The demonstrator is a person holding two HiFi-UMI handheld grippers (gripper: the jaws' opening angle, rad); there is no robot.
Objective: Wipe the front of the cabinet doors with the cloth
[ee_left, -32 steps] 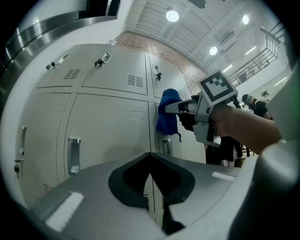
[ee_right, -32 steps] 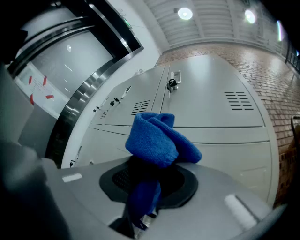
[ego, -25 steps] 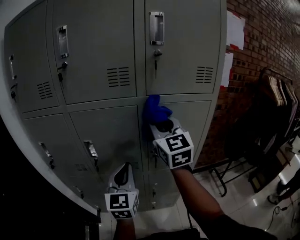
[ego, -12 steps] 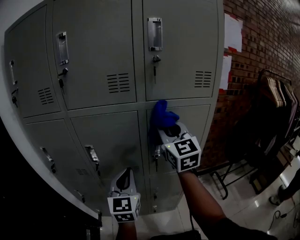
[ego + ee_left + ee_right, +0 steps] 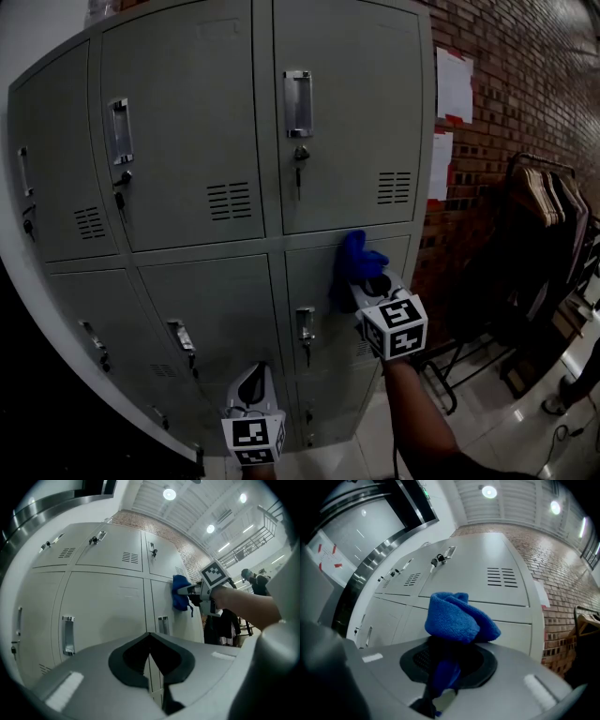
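A grey metal locker cabinet (image 5: 197, 131) with several doors fills the head view. My right gripper (image 5: 367, 281) is shut on a bunched blue cloth (image 5: 354, 264) (image 5: 459, 620) pressed against the upper right part of a lower door (image 5: 323, 291), just under the seam with the top door. The same cloth (image 5: 180, 591) shows in the left gripper view against that door. My left gripper (image 5: 251, 386) hangs lower, near the bottom doors, shut with nothing in it; its jaws meet in the left gripper view (image 5: 151, 658).
Door handles (image 5: 297, 101) (image 5: 306, 328) with keys stick out of the doors. A brick wall (image 5: 525, 84) with paper sheets (image 5: 454, 84) stands to the right. A rack with hanging clothes (image 5: 544, 206) is at the far right.
My right gripper has slid the cloth to the right along the top of the lower door. The view has tilted upward. The left gripper has barely moved.
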